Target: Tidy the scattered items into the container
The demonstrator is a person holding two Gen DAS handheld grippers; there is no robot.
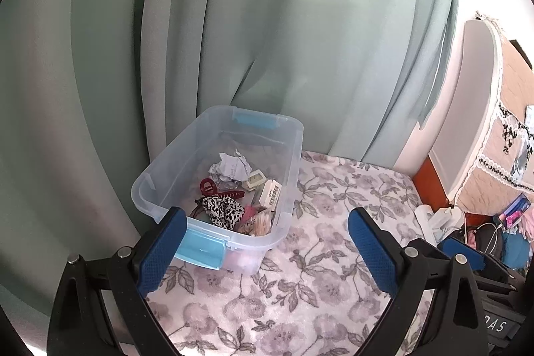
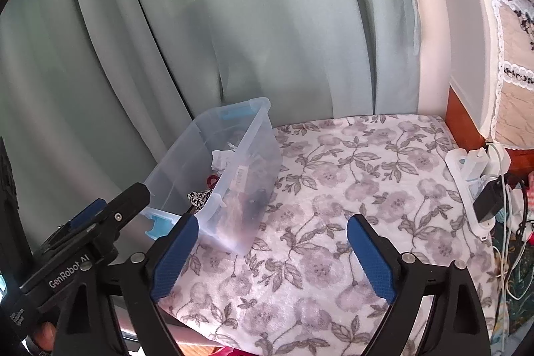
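A clear plastic bin [image 1: 287, 155] with blue latches stands on the floral cloth [image 1: 333, 222], back against the curtain. Inside lie crumpled paper [image 1: 230, 167], a dark red hair claw [image 1: 217, 187], a leopard scrunchie [image 1: 222, 209], a white barcoded box [image 1: 271, 194] and cotton swabs [image 1: 260, 224]. My left gripper [image 1: 267, 244] is open, its left pad before the bin's near latch, nothing between the fingers. The right wrist view shows the same bin [image 2: 260, 135] to the left. My right gripper [image 2: 268, 256] is open and empty over the cloth [image 2: 350, 175]. The left gripper's body [image 2: 100, 222] shows at lower left.
Green curtains [image 1: 233, 22] hang behind the bin. A white power strip [image 2: 474, 182] with plugs and cables lies at the cloth's right edge, beside an orange-brown wooden edge [image 2: 464, 119]. A lace-trimmed cover [image 1: 500, 139] and a phone [image 1: 515, 211] sit far right.
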